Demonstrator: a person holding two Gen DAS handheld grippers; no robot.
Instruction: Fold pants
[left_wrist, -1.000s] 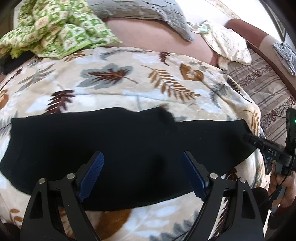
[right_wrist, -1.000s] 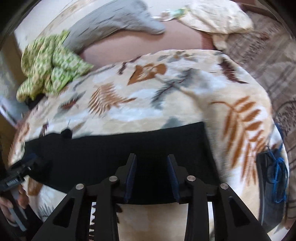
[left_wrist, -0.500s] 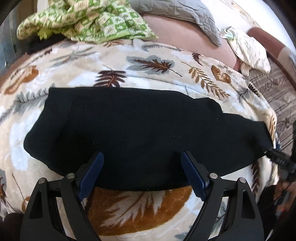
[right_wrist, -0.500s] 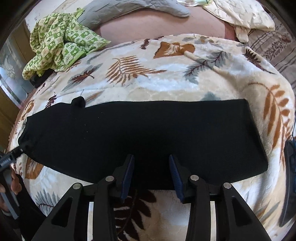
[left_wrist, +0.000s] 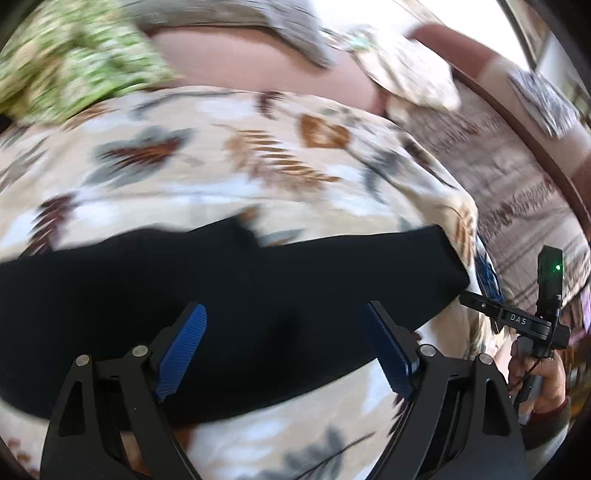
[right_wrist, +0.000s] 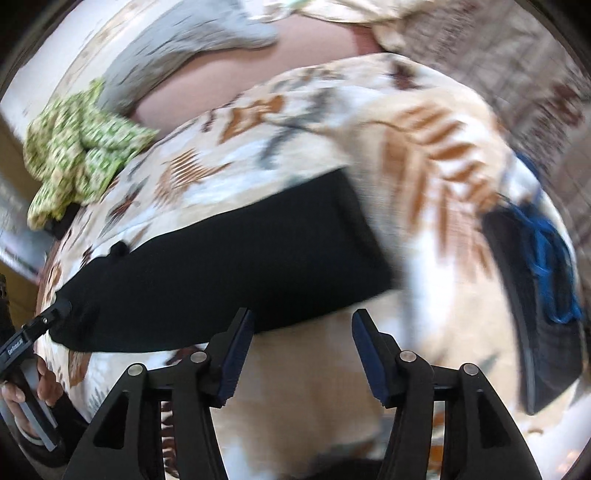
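Observation:
The black pants (left_wrist: 258, 295) lie flat in a long strip across the leaf-print blanket (left_wrist: 221, 162); they also show in the right wrist view (right_wrist: 236, 266). My left gripper (left_wrist: 284, 332) is open and empty, low over the near edge of the pants around their middle. My right gripper (right_wrist: 301, 343) is open and empty, just off the near edge of the pants by their right end. Each gripper shows at the other view's edge: the right one (left_wrist: 517, 317) by the right end, the left one (right_wrist: 33, 332) by the left end. Both views are motion-blurred.
A green patterned cloth (right_wrist: 77, 155) lies at the blanket's far left and a grey pillow (right_wrist: 192, 48) behind it. A dark bag with blue cord (right_wrist: 543, 280) hangs off the bed's right side. A striped cover (left_wrist: 517, 162) lies to the right.
Both grippers have dropped lower and nearer the pants. The right gripper's jaws have opened wider. The left stays wide open. The pants have not moved.

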